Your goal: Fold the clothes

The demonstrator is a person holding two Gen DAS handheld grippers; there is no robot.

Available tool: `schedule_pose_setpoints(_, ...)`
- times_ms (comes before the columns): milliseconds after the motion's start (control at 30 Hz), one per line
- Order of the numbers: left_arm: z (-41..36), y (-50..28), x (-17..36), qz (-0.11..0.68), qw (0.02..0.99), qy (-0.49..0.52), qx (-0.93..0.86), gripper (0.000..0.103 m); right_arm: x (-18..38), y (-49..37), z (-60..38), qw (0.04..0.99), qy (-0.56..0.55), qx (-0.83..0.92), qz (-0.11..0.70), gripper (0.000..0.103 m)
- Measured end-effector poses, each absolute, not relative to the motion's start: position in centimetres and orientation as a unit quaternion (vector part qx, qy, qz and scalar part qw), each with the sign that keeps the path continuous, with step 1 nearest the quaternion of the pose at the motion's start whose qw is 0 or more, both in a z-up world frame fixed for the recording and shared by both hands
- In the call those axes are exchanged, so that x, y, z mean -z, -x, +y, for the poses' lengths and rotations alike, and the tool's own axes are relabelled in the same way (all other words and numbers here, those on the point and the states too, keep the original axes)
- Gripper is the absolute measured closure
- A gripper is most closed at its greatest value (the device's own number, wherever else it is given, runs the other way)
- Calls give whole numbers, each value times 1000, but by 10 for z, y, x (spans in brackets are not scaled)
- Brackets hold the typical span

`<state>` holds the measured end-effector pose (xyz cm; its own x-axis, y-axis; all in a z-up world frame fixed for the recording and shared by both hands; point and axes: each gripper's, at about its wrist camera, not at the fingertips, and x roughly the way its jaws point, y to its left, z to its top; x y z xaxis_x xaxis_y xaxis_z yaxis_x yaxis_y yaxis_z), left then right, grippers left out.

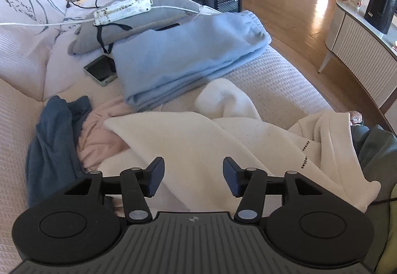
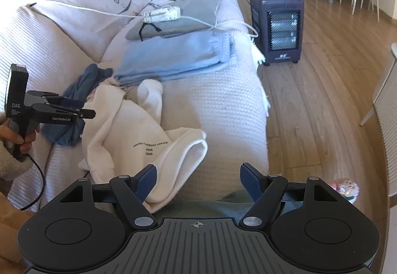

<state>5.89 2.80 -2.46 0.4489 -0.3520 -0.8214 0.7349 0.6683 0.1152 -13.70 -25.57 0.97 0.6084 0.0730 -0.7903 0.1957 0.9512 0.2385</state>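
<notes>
a cream sweatshirt [image 2: 129,130] lies crumpled on the sofa [image 2: 218,105], near a folded light blue garment [image 1: 188,55] and beside a dark blue one [image 1: 52,144]. the left claw [image 1: 193,176] hangs released over the cream fabric, gripping nothing. the right claw [image 2: 198,180] is spread wide at the sweatshirt's edge, also empty.

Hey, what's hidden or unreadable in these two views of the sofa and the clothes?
- Cream sweatshirt: near end behind the left gripper, left wrist view.
- Its print: too small to read, right wrist view.
- Pink garment: mostly under the sweatshirt.
- Phone: corner under the folded blue garment.
</notes>
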Motion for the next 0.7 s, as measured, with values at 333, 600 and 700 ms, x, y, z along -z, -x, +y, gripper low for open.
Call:
schedule_pose_setpoints(333,1,-76,38,416,816,-226,332,32,28,77,-266,872,-194,-3,449,27)
schedule_pose_setpoints(600,-52,-104,57,410,796,-259,363,23,96,17,-280,832,-249,-4,497,29)
schedule_pose_setpoints(700,-70,-110,76,422,782,-270,371,27,114,6,-274,819,-255,-25,513,47)
